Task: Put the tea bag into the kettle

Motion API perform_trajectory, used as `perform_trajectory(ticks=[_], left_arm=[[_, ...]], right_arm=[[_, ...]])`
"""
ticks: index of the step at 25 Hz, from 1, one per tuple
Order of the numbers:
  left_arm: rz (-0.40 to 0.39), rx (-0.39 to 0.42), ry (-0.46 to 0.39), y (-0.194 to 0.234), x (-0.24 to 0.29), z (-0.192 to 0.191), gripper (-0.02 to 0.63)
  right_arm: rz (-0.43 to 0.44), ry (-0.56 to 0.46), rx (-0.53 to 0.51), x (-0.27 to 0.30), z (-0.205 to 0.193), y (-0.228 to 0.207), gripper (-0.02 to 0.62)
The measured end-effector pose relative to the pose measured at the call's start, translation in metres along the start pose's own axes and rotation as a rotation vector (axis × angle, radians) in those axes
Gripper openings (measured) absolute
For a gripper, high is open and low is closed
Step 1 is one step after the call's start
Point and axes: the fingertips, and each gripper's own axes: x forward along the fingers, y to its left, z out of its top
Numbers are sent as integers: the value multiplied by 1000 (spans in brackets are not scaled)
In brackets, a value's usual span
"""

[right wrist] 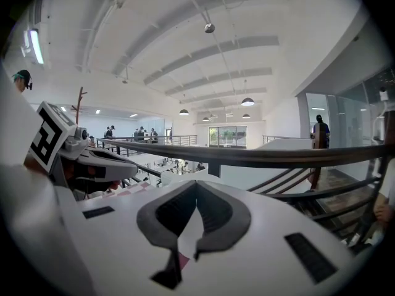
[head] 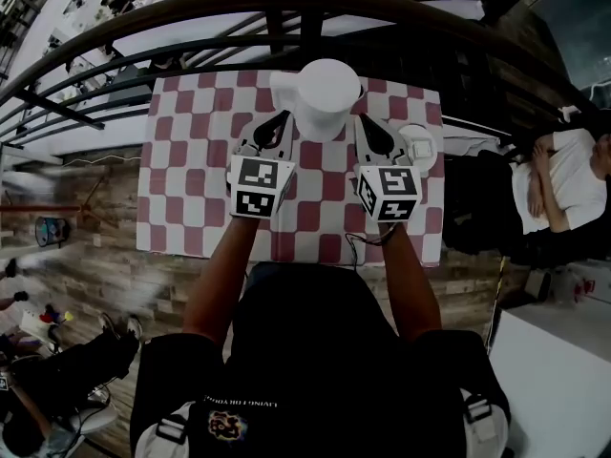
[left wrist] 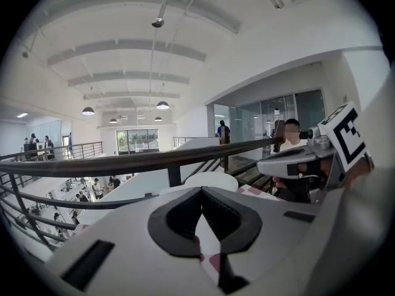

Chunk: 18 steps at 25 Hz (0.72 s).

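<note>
A white kettle (head: 327, 96) with a closed round lid stands at the far middle of the red-and-white checked table (head: 191, 175). My left gripper (head: 283, 115) sits just left of it and my right gripper (head: 362, 118) just right of it, both pointing away from me and above the cloth. Each has its jaws together with nothing between them. To the right of the right gripper a small white round dish (head: 420, 147) carries a square white piece; I cannot tell whether that is the tea bag. In the left gripper view, the kettle's lid (left wrist: 212, 180) shows beyond the shut tips (left wrist: 200, 190).
A dark curved railing (head: 286, 8) runs just beyond the table's far edge, with a drop to a lower floor behind it. A seated person (head: 563, 184) is close on the right. Another person (head: 57, 380) is at the lower left, and a white tabletop (head: 554, 389) at the lower right.
</note>
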Motion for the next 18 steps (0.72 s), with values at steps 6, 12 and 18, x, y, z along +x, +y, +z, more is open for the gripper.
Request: perform_trajectory(ticks=[6,12,18], left_arm=[[-20,4,-31,-14,-16,10,3],[-32,8,-51,-26,-33,17,3],[-54,2,-89,-39,-65,27,3]], right_arm=[[3,-31,-4,-24,11,9,14],[-1,-63,-11,-46,26,18,15],[-4,-91,-14,-74,39,32,15]])
